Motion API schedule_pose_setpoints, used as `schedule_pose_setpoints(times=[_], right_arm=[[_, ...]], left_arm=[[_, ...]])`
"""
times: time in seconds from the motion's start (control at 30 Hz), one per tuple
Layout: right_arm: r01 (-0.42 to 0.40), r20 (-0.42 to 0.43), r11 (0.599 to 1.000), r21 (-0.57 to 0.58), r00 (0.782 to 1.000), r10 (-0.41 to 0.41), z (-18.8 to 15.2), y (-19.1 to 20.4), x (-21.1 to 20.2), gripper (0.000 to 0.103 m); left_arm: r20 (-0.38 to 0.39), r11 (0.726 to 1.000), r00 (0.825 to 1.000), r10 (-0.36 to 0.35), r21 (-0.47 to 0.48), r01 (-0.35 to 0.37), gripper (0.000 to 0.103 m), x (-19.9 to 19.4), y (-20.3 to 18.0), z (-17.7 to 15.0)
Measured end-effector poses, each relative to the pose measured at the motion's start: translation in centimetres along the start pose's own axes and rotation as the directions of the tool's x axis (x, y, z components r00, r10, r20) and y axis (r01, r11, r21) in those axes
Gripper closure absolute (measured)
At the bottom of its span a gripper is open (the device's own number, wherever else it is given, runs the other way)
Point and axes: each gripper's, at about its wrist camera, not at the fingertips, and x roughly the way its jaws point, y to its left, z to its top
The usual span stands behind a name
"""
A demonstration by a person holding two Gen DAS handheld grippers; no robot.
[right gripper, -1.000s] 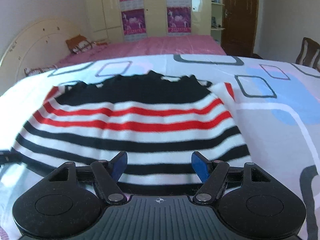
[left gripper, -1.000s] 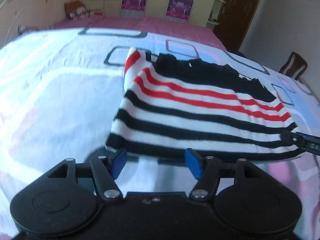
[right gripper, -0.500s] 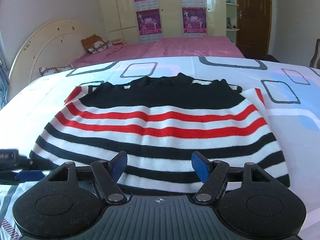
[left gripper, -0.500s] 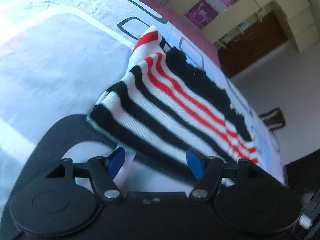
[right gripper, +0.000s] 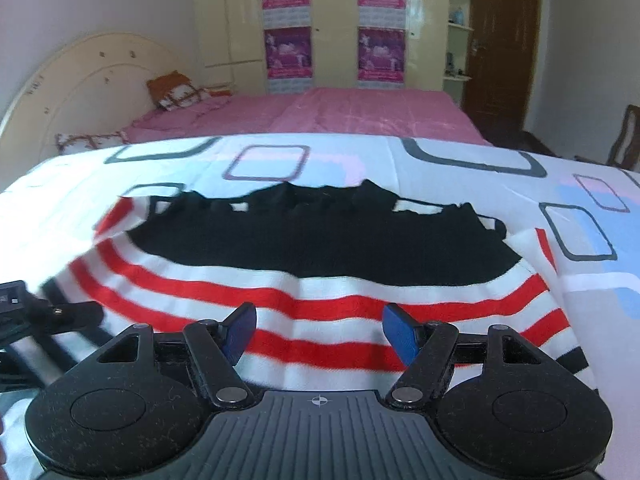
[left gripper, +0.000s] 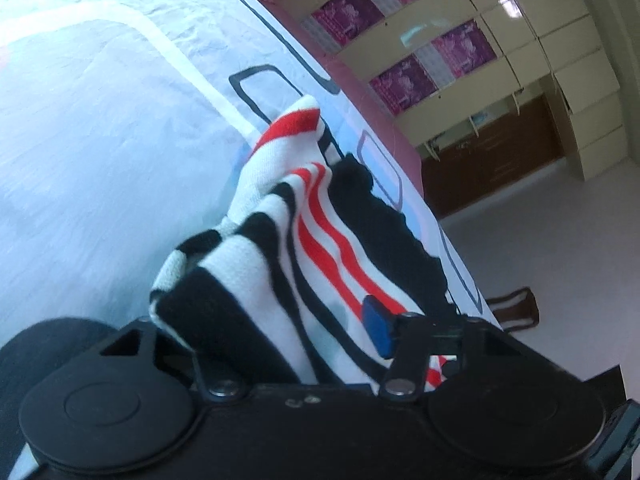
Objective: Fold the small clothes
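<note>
On the bed, over the white sheet [right gripper: 460, 184] with its rounded-rectangle print, lies the striped sweater [right gripper: 320, 276]: black band along the far edge, red then black stripes on white toward the near edge. It sits roughly mid-width of the bed, well short of the far edge where a pink-covered bed [right gripper: 320, 116] begins. Left gripper [left gripper: 280, 344]: the sweater's near left corner is bunched in between its fingers, covering one blue pad completely; the other pad stands clear of the cloth, so I cannot tell whether the jaws have bitten yet. Right gripper [right gripper: 318, 334]: jaws wide apart, hovering low over the near hem, holding nothing. Handling, as judged: a soft, light knit, limp, with no stiffness of its own. It drapes and puckers wherever lifted (left wrist view shows the corner rising in a ridge). The ribbed surface should give the pads fair friction; not fragile, though a loose knit can stretch if pulled from one point. Best hold looks to be the two near hem corners, pinching both layers together, so the fold comes up evenly. The right gripper appears centred on the hem rather than at its corner, so a shift toward the bed's right edge may be needed. Surroundings: headboard [right gripper: 80, 76], cushion [right gripper: 174, 90], wardrobe with purple posters [right gripper: 288, 52], door [right gripper: 504, 40], chair [right gripper: 626, 136]; all well apart, nothing on the sheet in the way.
</note>
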Motion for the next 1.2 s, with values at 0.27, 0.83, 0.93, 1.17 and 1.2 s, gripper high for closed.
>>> schedule_pose_setpoints(times=[0.27, 0.83, 0.93, 1.17, 1.2], right_arm=[[0.020, -0.021, 1.000, -0.002, 1.000, -0.020, -0.5, -0.4, 0.8, 0.033], [-0.009, -0.059, 0.997, -0.077, 0.998, 0.004, -1.2, -1.1, 2.4, 0.033], [-0.036, -0.052, 0.995, -0.089, 0.998, 0.031, -1.3, -1.5, 2.4, 0.033], [-0.101, -0.068, 0.988, -0.118, 0.993, 0.094, -0.9, -2.3, 2.4, 0.033], [-0.113, -0.071, 0.987, -0.118, 0.992, 0.105, -0.8, -2.5, 2.4, 0.033]], left_arm=[[0.024, 1.000, 1.000, 0.000, -0.031, 0.001, 0.078, 0.0, 1.0, -0.1], [0.085, 0.997, 0.996, 0.015, -0.072, -0.009, 0.088, -1.2, 0.3, -1.2], [0.111, 0.998, 0.993, 0.040, -0.050, -0.034, 0.088, -1.7, -0.8, -1.6], [0.164, 0.996, 0.984, 0.072, 0.031, -0.078, 0.089, -2.5, -4.5, -1.9], [0.169, 0.996, 0.983, 0.070, 0.047, -0.079, 0.089, -2.6, -5.2, -2.0]])
